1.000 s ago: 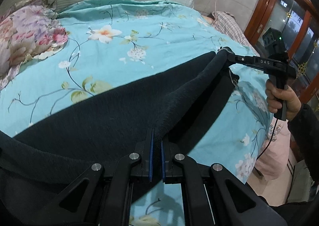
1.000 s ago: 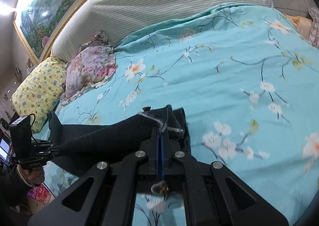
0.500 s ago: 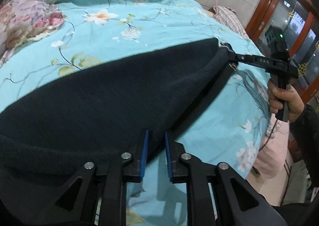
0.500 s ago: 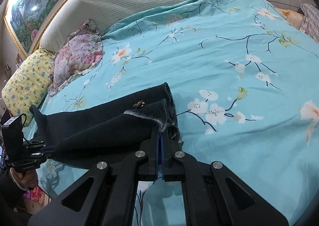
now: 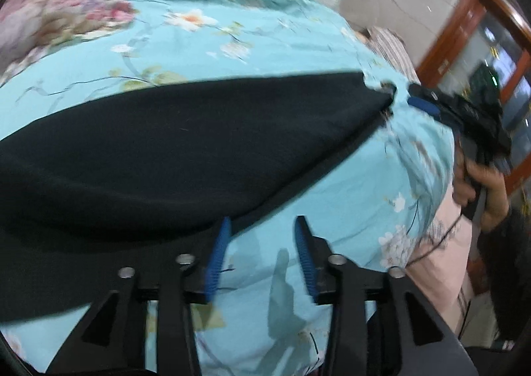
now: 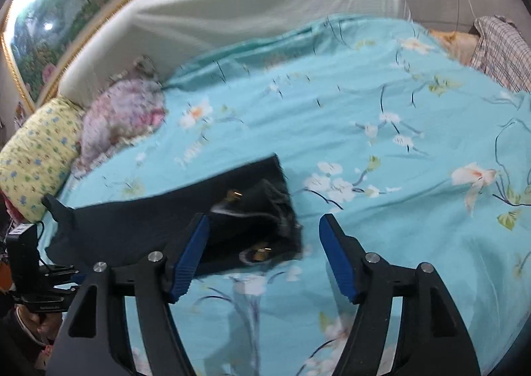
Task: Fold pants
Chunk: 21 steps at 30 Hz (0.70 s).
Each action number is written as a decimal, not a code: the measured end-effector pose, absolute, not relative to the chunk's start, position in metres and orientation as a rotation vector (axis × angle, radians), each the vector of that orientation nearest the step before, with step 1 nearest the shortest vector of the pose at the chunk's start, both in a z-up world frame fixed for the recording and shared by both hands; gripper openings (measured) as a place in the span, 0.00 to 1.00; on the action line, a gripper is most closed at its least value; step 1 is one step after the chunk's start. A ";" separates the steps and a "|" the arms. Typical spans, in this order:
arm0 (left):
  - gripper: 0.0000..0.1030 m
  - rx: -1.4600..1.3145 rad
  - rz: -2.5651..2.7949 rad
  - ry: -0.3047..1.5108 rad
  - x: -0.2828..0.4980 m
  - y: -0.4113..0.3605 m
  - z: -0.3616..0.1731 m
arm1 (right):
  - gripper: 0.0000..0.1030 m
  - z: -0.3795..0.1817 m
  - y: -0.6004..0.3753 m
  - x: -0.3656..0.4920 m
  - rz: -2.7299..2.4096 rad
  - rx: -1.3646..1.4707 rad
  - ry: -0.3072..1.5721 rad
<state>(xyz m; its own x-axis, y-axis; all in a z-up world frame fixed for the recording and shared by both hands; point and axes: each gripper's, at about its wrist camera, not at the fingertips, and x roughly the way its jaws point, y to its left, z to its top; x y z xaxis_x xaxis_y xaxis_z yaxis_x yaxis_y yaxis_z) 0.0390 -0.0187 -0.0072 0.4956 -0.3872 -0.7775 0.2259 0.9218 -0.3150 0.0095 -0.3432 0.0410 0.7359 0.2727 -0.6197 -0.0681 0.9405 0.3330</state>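
Dark navy pants lie flat on a bed covered by a turquoise floral duvet, stretched as one long, smooth band from the near left toward the far right of the left wrist view. The cloth looks thick and matte, folded lengthwise so the layers sit on top of each other. In the right wrist view the waistband end lies nearest, with a frayed pale edge, small brass-coloured fastenings and a slightly rumpled top layer. The left gripper has just been opening; its blue-padded jaws stand partly apart over bare duvet, with the pants' near edge just beside the left pad and nothing between them. The right gripper has also just been opening; its jaws stand wide, the waistband corner lying loose between them without either pad pressing on it. At the head of the bed are a pink floral pillow, a yellow flowered pillow and a striped pale headboard. Both views are blurred.
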 end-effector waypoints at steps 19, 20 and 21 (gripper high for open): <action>0.69 -0.472 0.104 0.955 0.035 0.133 0.033 | 0.68 0.042 -0.202 0.019 0.552 0.256 0.751; 0.70 -0.477 0.120 0.951 0.036 0.139 0.035 | 0.68 0.041 -0.194 0.019 0.567 0.249 0.755; 0.70 -0.480 0.128 0.949 0.037 0.143 0.035 | 0.68 0.041 -0.186 0.020 0.586 0.240 0.760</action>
<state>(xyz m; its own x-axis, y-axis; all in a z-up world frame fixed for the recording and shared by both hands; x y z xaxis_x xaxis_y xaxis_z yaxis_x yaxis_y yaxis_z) 0.0375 0.1427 0.0355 0.5834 -0.1019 -0.8057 -0.3118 0.8880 -0.3381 0.0196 -0.1857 0.0408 0.5763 0.5789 -0.5769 -0.4109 0.8154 0.4078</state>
